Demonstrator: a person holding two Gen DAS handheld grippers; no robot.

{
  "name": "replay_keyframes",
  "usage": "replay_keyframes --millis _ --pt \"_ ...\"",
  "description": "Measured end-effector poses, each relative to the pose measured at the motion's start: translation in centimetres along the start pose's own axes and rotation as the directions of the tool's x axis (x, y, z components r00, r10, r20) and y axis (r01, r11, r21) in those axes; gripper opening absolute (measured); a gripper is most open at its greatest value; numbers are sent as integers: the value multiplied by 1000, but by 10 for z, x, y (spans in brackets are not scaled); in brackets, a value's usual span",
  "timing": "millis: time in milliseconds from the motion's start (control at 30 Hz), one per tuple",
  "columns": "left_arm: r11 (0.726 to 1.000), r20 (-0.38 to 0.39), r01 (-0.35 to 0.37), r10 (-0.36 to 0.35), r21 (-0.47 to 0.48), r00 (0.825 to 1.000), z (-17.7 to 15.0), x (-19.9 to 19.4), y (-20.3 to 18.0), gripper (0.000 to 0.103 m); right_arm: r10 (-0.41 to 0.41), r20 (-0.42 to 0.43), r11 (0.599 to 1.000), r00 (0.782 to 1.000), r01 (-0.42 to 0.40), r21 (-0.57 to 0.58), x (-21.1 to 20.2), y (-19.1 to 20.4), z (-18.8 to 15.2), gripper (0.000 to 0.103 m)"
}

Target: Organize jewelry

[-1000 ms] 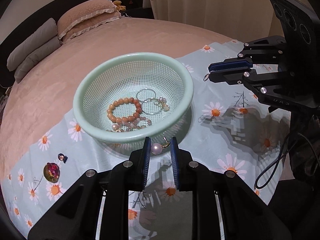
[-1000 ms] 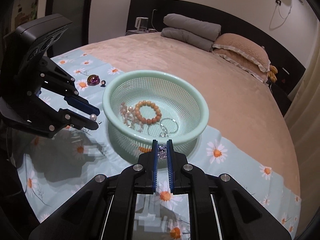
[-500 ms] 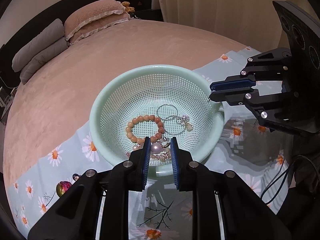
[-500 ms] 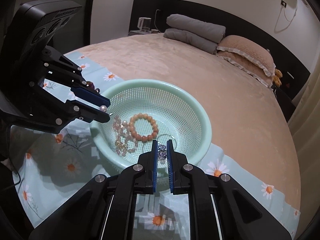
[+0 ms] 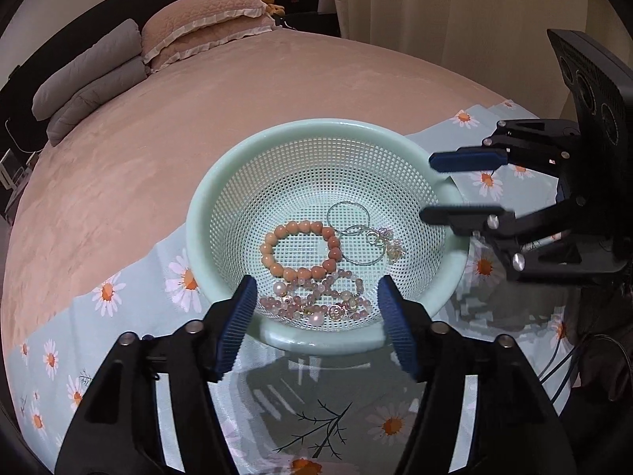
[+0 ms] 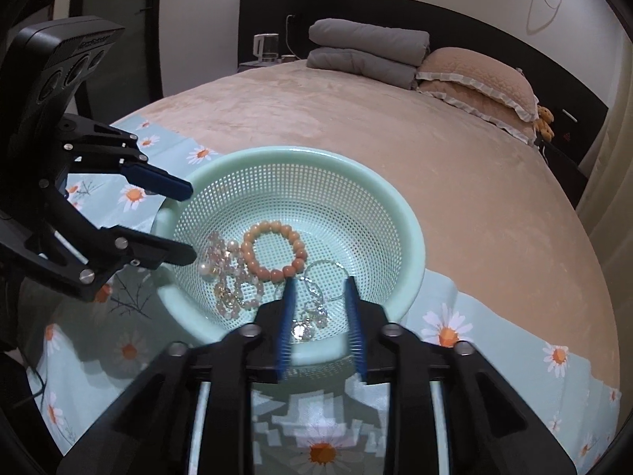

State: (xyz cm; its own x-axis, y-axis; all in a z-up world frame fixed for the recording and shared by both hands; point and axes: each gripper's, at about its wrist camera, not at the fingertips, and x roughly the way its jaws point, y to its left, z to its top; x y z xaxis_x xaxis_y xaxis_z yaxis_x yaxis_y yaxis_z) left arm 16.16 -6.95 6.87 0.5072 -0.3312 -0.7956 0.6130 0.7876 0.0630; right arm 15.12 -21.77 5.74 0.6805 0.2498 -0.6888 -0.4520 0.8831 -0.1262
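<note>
A mint green mesh basket (image 5: 316, 134) (image 6: 399, 217) sits on a daisy-print cloth on the bed. Inside lie an orange bead bracelet (image 5: 301, 249) (image 6: 273, 250), a pink bead strand with a pearl earring (image 5: 312, 301) (image 6: 233, 277), and silver hoops with a crystal charm (image 5: 364, 237) (image 6: 312, 312). My left gripper (image 5: 316, 316) is open over the basket's near rim; it also shows in the right wrist view (image 6: 190, 221). My right gripper (image 6: 320, 324) is open over the opposite rim, above the charm; it also shows in the left wrist view (image 5: 431, 186). Both are empty.
The daisy-print cloth (image 5: 118, 316) (image 6: 494, 336) covers the near part of a beige bed (image 5: 198, 118). Grey and beige pillows (image 5: 118, 63) (image 6: 395, 55) lie at the headboard. A curtain (image 5: 455, 8) hangs behind, and a cable (image 5: 569, 360) trails at the right.
Both grippers have moved over the basket and opened. The pearl earring from the left gripper and the crystal piece from the right gripper now lie in the basket.
</note>
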Motion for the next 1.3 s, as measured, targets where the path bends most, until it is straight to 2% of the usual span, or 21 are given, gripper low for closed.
replay_keyframes --millis 133,167,267,467,633,800,867,967,1100,1200,1300 --pt "998 8 -56 56 2 998 -1 -5 -1 85 -59 2 998 998 59 -7 -7 4 2 79" --pt "998 10 -63 63 -6 998 -1 -7 0 89 -82 5 997 997 82 -6 -10 4 2 85" --pt "997 17 -75 76 -27 997 -4 -15 -1 97 -115 9 993 993 115 9 -22 4 2 86" --pt "989 31 -120 123 -89 992 -17 -40 -10 97 -159 1 987 987 159 13 -48 18 -3 88" --pt "979 -8 -123 123 -165 992 -39 -58 -17 97 -176 12 983 984 175 55 -77 35 -18 89" --pt "960 -10 -108 109 -257 994 -67 -80 -25 97 -204 34 975 978 200 96 -113 52 -42 91" --pt "950 -21 -123 122 -288 992 -79 -86 -29 97 -208 58 973 976 201 117 -130 56 -52 92" --pt "939 -30 -162 161 -305 987 -96 -97 -38 97 -216 70 966 974 202 164 -148 61 -69 93" --pt "935 -18 -148 151 -322 988 -119 -114 -49 97 -229 73 954 971 209 214 -163 69 -92 93" --pt "924 2 -169 181 -343 983 -136 -126 -60 97 -254 68 942 965 230 245 -169 78 -108 93" --pt "908 25 -207 231 -364 973 -150 -133 -74 97 -258 108 932 960 219 289 -175 87 -125 93"
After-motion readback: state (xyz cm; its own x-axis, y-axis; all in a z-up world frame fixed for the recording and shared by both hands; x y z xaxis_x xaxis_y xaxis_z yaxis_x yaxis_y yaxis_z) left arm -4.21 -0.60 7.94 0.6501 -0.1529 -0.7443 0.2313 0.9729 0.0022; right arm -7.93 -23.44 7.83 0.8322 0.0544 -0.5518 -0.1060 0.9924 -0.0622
